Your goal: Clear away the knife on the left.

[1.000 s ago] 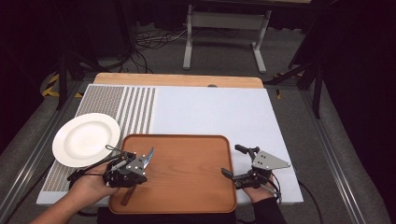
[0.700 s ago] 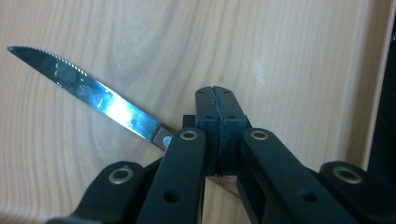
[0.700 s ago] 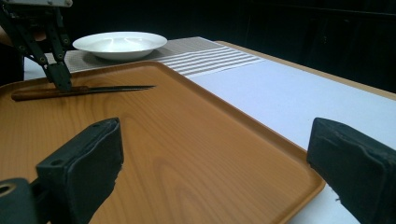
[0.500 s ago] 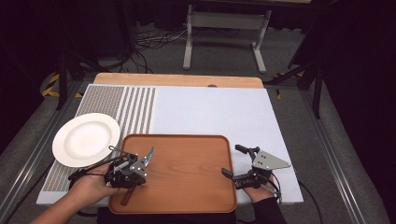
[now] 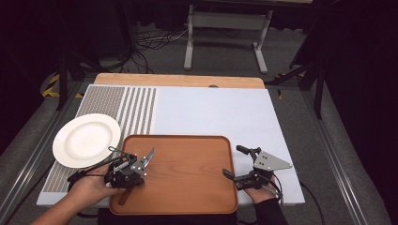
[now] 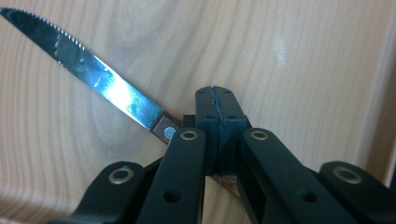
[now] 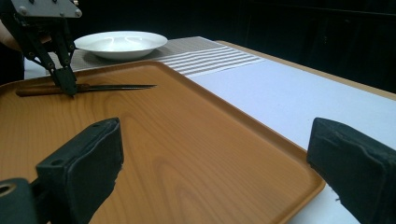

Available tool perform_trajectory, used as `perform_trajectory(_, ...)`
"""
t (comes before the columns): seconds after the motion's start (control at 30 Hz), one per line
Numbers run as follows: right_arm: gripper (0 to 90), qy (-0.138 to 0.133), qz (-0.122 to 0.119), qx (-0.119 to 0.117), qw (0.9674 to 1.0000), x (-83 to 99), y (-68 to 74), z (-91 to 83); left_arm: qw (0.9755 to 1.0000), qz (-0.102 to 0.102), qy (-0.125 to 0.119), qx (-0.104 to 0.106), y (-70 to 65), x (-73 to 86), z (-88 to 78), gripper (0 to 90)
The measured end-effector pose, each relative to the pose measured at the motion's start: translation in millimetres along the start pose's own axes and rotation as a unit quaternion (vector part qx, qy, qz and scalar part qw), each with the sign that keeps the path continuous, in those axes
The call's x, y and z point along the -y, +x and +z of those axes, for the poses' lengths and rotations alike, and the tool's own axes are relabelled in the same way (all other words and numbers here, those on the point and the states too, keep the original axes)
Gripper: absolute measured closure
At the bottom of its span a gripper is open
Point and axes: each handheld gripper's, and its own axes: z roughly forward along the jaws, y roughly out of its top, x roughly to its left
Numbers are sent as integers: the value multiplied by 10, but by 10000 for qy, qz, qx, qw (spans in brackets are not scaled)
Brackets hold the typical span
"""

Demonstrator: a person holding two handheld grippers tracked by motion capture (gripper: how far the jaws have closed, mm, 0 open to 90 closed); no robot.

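Left tongs point(image 6: 215, 100) clamp knife point(image 6: 84, 65) at its handle, on tray point(image 5: 187, 173); right tongs point(image 7: 210, 163) gape empty at the tray's right edge. Risk: the thin handle may pivot or slip when lifted.

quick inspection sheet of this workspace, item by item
surface: table under a pale mat, with a striped patch at the far left
job's things: wooden tray at the near edge; knife lying on the tray; white plate left of the tray, nothing on it
clutter: nothing seen
grippers: left tongs shut on the knife's handle; right tongs open, at the tray's right rim, holding nothing
cables: one trails from each gripper; more cables lie on the floor behind the table
surroundings: dark room, grey metal stand beyond the table
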Motion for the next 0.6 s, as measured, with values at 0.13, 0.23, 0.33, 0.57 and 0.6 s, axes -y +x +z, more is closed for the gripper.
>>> perform_trajectory(0.13,45,-1,-2,0,10000,0,0,0,10000,-55,9,-21,11,19,-3,900)
perform_trajectory(0.23,45,3,1,1,10000,1,0,1,9999,-113,3,-42,20,37,-8,900)
perform_trajectory(0.33,45,5,0,2,10000,0,2,3,9998,-172,9,-47,45,60,-15,900)
perform_trajectory(0.57,45,6,3,-1,10000,1,2,4,9994,-332,2,-86,91,112,-29,900)
perform_trajectory(0.6,45,6,5,1,10000,1,2,4,9993,-358,5,-104,93,118,-31,900)
